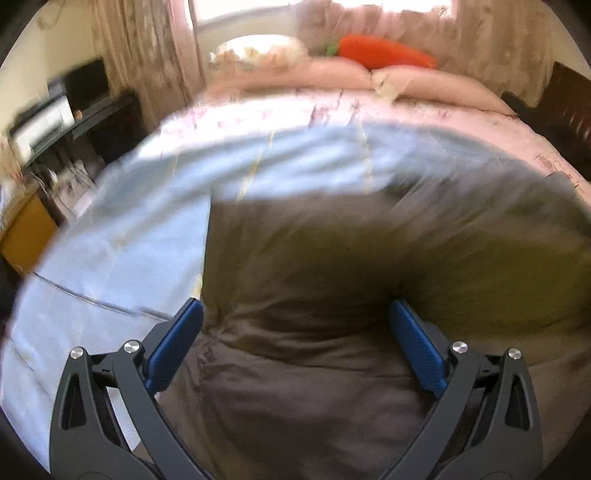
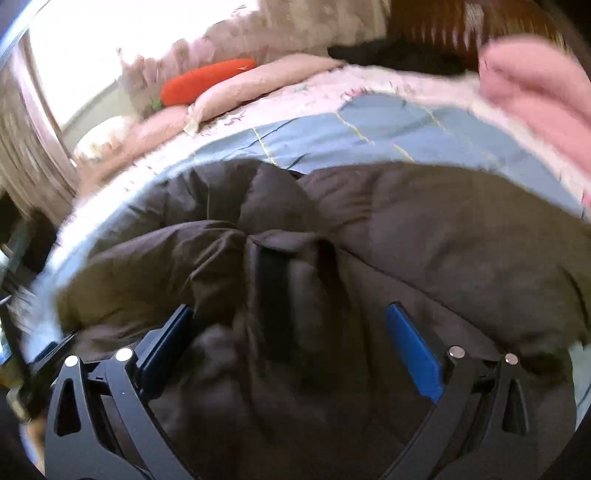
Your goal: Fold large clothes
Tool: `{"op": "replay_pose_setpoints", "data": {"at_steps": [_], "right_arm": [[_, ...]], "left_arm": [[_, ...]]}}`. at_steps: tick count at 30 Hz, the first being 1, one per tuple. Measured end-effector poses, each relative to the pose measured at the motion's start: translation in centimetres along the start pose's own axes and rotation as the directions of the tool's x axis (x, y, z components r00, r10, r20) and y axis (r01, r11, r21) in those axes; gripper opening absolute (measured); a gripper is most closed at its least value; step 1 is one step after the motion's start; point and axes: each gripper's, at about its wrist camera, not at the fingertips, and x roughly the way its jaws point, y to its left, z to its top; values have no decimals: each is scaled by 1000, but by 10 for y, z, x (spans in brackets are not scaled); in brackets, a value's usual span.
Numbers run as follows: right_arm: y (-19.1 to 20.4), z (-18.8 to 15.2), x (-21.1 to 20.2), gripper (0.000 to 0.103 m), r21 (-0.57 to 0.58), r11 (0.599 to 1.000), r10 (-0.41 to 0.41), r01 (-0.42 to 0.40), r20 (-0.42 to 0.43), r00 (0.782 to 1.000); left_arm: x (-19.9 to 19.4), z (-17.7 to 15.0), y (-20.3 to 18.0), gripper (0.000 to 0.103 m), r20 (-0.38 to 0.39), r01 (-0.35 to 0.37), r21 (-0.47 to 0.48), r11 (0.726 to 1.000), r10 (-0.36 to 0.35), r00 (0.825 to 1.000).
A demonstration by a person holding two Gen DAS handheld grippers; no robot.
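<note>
A large dark brown padded garment (image 1: 332, 266) lies bunched on a light blue quilt (image 1: 147, 221) on a bed. In the left wrist view my left gripper (image 1: 295, 321) is open, its blue pads (image 1: 177, 343) spread wide just above the garment's puffy folds, holding nothing. In the right wrist view the same brown garment (image 2: 406, 229) fills the lower frame, with a dark strap or cuff (image 2: 273, 288) at the centre. My right gripper (image 2: 288, 332) is open over that part, fingers (image 2: 413, 350) apart and empty. Both views are motion-blurred.
An orange carrot-shaped plush (image 1: 384, 51) and pink pillows (image 1: 332, 74) lie at the bed's head by curtains. A dark desk with a printer (image 1: 44, 122) stands left of the bed. A folded pink cloth (image 2: 535, 96) lies at the right. A wooden headboard (image 2: 461, 26) stands behind it.
</note>
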Motion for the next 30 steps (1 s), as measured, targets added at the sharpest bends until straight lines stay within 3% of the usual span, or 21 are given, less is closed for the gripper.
{"op": "replay_pose_setpoints", "data": {"at_steps": [2, 3, 5, 7, 8, 9, 11, 12, 14, 15, 18, 21, 24, 26, 30], "right_arm": [[-41, -1, -28, 102, 125, 992, 7, -5, -9, 1000], [-59, -3, -38, 102, 173, 985, -9, 11, -14, 1000], [-114, -10, -67, 102, 316, 943, -117, 108, 10, 993], [-159, -18, -91, 102, 420, 871, -287, 253, 18, 958], [-185, -20, -103, 102, 483, 822, -354, 302, 18, 935], [-199, -21, -109, 102, 515, 798, -380, 313, 28, 925], [-243, -20, -128, 102, 587, 725, -475, 359, 49, 878], [-258, -19, -133, 102, 607, 700, -499, 375, 41, 866], [-295, -19, -145, 102, 679, 597, -578, 428, -6, 816], [-310, -23, -150, 102, 718, 562, -585, 411, -6, 811], [-335, -34, -150, 102, 791, 514, -552, 331, 11, 833], [-347, -38, -127, 102, 829, 502, -483, 246, 32, 875], [-341, -31, -111, 102, 815, 513, -480, 268, 14, 877], [-336, -26, -104, 102, 818, 524, -478, 235, 54, 876], [-340, -10, -95, 102, 842, 508, -467, 182, 92, 879]], "left_arm": [[-47, 8, -31, 101, 65, 126, 3, 992, -126, 990], [-58, 7, -45, 101, 60, 142, -2, 990, -142, 988], [-86, -4, -85, 101, 51, 179, -44, 983, -177, 983], [-103, -21, -118, 101, 57, 230, -24, 973, -228, 972], [-105, -36, -146, 101, 23, 203, 26, 979, -203, 979], [-103, -47, -162, 101, -6, 174, 60, 983, -174, 985], [-87, -86, -195, 101, -58, 111, 115, 987, -105, 993], [-82, -101, -200, 101, -57, 79, 124, 989, -73, 996], [-79, -133, -203, 101, 25, 6, 141, 990, -10, 1000], [-81, -144, -204, 101, 82, -5, 140, 990, -7, 997], [-73, -142, -197, 101, 71, 32, 110, 993, -40, 997], [-72, -144, -191, 101, 63, 77, 92, 993, -83, 995], [-72, -145, -187, 101, 64, 89, 84, 992, -95, 993], [-69, -144, -188, 101, 71, 83, 87, 993, -89, 994], [-67, -142, -190, 101, 77, 82, 88, 993, -88, 993]]}}
